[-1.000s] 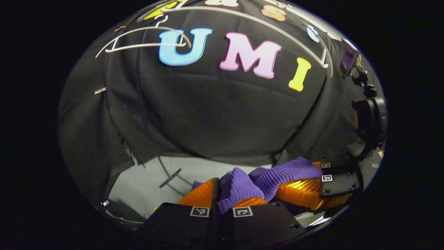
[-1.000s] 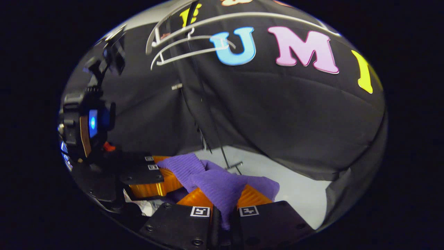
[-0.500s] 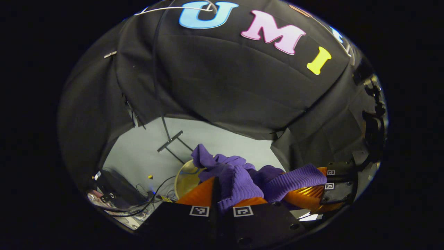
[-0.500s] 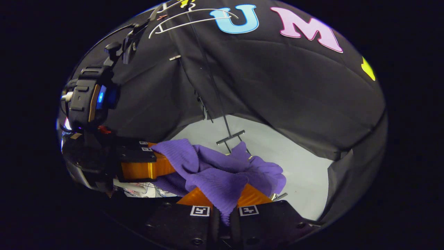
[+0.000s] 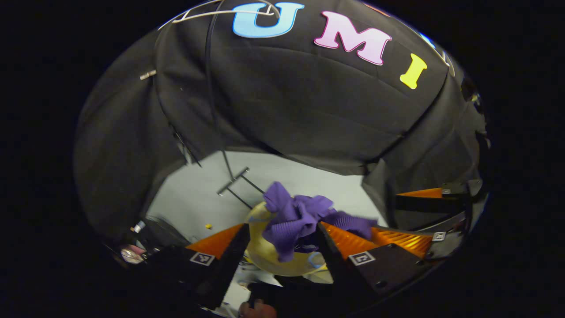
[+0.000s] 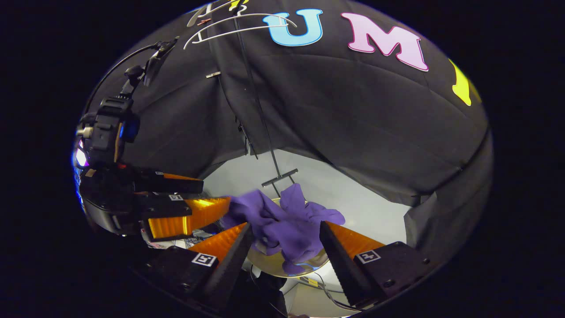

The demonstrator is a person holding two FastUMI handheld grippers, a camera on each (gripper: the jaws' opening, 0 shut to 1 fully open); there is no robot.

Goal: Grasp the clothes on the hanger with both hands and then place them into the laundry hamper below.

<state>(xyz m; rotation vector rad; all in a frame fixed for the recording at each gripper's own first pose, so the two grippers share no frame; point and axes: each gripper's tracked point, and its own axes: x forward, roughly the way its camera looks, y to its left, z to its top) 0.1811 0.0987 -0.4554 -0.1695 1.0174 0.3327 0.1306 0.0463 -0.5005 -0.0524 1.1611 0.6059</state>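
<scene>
Left tongs (image 5: 282,234) wide open, nothing pinched. Purple garment (image 5: 300,218) sits between and just past the fingers, slumped over the yellow hamper (image 5: 269,258) below; one fold reaches right toward the other gripper. In the left gripper view the right tongs (image 5: 419,216) also stand open, cloth near the lower finger; can't tell if it touches.

Right tongs (image 6: 284,240) spread wide too, empty. In the right gripper view the garment (image 6: 287,221) lies bunched between the fingers, over the hamper rim (image 6: 269,265). Left tongs (image 6: 207,194) visible at left, open, with cloth just beside the lower finger.

Hangers (image 6: 234,26) bare up top, stand base (image 6: 279,177) on the floor behind the hamper. My read: both open directly above the hamper so cloth falls in.
</scene>
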